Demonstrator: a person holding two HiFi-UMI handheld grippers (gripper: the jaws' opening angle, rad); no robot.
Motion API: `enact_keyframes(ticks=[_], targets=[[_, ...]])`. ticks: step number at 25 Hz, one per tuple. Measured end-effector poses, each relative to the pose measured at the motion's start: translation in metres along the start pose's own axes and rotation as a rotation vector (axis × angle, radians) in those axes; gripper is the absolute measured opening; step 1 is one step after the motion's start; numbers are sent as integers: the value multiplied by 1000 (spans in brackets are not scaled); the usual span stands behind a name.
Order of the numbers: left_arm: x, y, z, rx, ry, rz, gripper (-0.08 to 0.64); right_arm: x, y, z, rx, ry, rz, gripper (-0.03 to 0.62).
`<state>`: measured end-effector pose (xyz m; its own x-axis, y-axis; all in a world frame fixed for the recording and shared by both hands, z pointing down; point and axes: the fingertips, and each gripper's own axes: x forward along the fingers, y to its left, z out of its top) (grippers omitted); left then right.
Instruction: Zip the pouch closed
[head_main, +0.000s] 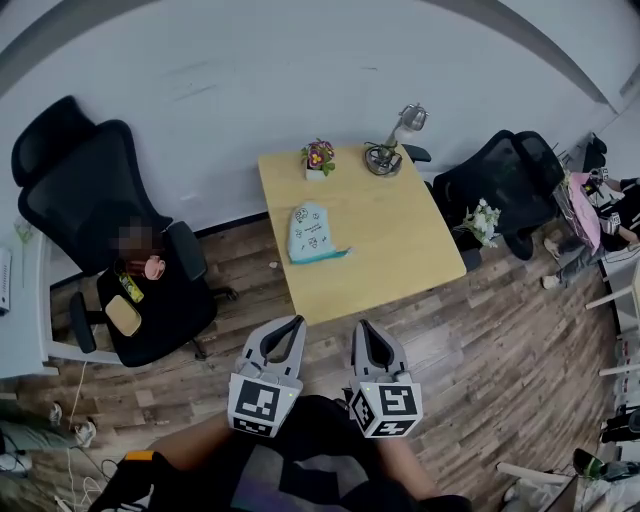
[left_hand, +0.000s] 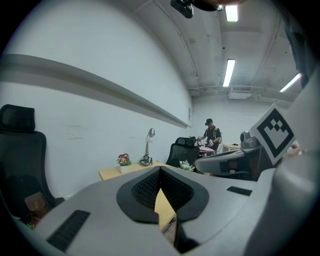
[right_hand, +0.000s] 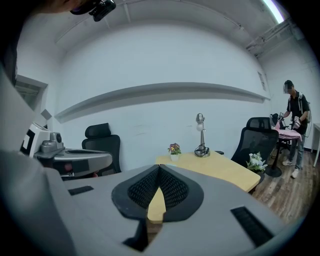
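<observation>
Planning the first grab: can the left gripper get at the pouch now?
Likely yes, once advanced: the left gripper hangs short of the table, jaws together, and nothing stands before the pouch.

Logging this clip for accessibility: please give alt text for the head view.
A light blue pouch lies on a wooden table with potted flowers and a lamp. The left gripper and right gripper, both shut and empty, hover over the floor short of it.
</observation>
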<state>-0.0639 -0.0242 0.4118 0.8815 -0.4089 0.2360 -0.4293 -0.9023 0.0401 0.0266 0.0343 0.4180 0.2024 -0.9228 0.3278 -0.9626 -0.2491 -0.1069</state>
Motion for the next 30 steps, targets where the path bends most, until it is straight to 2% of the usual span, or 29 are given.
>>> enact_keyframes(ticks=[9,17,22,30], targets=[[19,27,-4,-15,9,58,9,40,-12,8,-23,16,38,15],[63,54,-2,-15,19,181,9,99,-43,9,-60,48,141,15],[97,68,3,-32,44,262,9,132,-71,11,-160,82,222,17],[157,68,-13,16,85,307,11,180,-109,-5,-341,159,386,18]])
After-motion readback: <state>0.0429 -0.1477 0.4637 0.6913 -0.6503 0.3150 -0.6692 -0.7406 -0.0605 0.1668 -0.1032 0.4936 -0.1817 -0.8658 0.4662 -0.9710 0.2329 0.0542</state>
